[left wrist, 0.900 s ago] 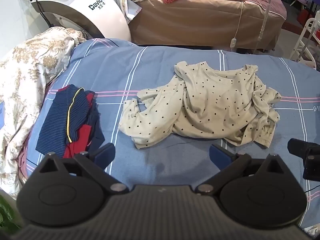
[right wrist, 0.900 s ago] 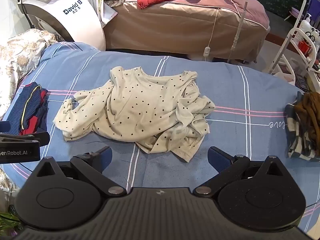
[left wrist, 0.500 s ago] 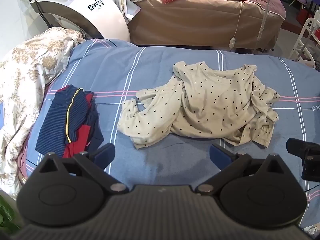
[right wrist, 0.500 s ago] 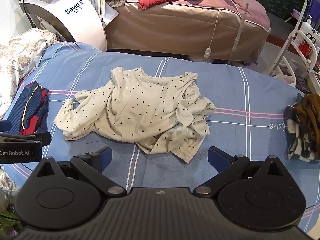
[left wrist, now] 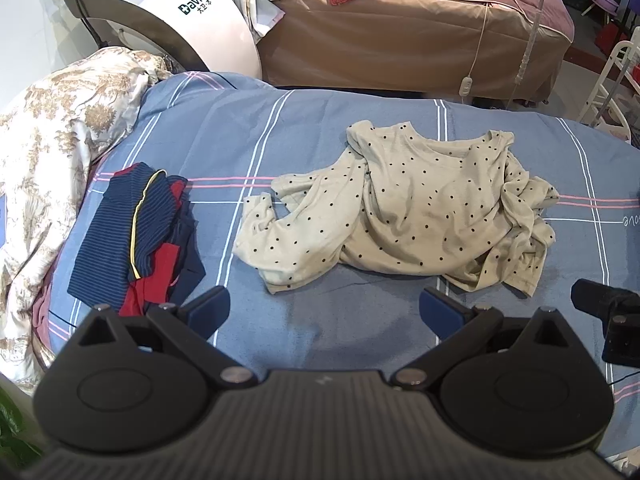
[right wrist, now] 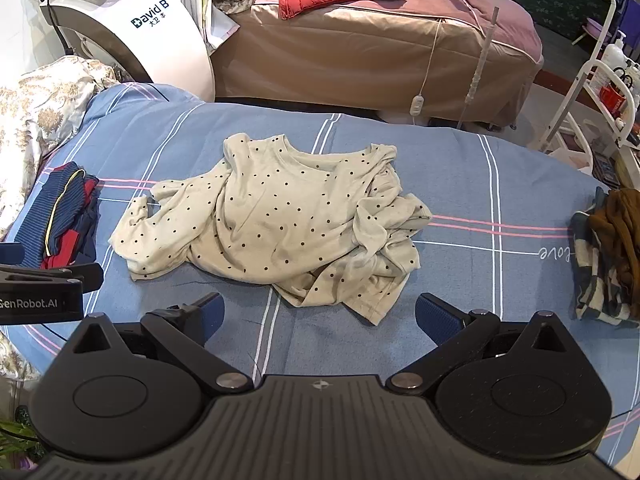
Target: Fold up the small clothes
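Note:
A cream long-sleeved shirt with black dots (left wrist: 412, 216) lies crumpled in the middle of the blue checked bed sheet (left wrist: 280, 136); it also shows in the right wrist view (right wrist: 280, 224). Its left sleeve is bent toward the left, its right side is bunched up. My left gripper (left wrist: 324, 310) is open and empty, hovering just in front of the shirt's near hem. My right gripper (right wrist: 318, 312) is open and empty, also just short of the shirt's near edge. The left gripper's body (right wrist: 40, 288) shows at the left of the right wrist view.
A folded navy and red garment (left wrist: 136, 236) lies left of the shirt. A striped and brown pile (right wrist: 608, 252) lies at the sheet's right edge. A floral quilt (left wrist: 52, 152) is at the far left. A white machine (left wrist: 176, 12) and a brown bed (left wrist: 420, 28) stand behind.
Both grippers have stayed open and drifted very slightly; the shirt and the other clothes have not moved.

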`<state>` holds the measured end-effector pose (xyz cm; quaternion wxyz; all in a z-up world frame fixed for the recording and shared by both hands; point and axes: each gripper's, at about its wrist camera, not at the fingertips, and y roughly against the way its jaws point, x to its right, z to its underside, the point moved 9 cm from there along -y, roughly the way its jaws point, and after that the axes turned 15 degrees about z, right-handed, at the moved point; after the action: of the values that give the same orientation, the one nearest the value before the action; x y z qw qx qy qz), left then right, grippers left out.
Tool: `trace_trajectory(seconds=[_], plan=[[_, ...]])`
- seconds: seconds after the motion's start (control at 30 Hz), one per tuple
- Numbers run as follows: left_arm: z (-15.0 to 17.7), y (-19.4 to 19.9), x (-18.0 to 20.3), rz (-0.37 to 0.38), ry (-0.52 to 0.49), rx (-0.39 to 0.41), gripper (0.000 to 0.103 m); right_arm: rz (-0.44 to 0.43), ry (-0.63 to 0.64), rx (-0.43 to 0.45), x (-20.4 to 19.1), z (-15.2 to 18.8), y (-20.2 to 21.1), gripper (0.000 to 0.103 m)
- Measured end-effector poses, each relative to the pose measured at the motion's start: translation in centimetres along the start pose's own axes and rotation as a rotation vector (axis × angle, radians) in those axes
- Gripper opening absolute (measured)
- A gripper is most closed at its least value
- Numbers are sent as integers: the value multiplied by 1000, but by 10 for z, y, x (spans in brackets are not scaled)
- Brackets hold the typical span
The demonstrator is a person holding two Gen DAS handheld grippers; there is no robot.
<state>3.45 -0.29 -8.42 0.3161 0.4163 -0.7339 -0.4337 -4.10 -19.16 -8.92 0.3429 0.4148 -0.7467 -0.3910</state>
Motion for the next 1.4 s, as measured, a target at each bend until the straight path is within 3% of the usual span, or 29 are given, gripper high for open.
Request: trace_trajectory(seconds=[1.4], plan=[[2,-4,-3,10,26,-19,103,-6,7,2,-1,5,0,103]])
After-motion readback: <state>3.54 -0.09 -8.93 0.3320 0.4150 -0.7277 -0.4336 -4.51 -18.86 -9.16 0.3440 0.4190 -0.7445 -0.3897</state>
